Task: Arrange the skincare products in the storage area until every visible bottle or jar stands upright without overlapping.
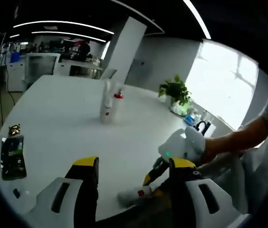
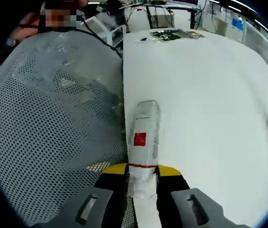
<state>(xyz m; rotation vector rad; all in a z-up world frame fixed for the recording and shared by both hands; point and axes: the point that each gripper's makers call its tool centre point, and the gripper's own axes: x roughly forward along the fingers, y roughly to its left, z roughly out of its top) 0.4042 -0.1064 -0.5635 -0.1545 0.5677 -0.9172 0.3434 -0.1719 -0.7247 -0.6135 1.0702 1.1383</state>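
Clamped between the yellow-tipped jaws of the right gripper (image 2: 142, 172), a clear plastic bottle with a red square label (image 2: 142, 142) is seen lying near the white table's (image 2: 209, 95) edge, beside a grey mesh chair back (image 2: 53, 109). Left gripper (image 1: 134, 167) jaws are held spread above the table; two upright white bottles (image 1: 109, 100) are seen further back, mid-table.

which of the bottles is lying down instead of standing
The white bottle with the red label lying on the table near the edge, clamped in the right tool. The two bottles mid-table stand upright, side by side.
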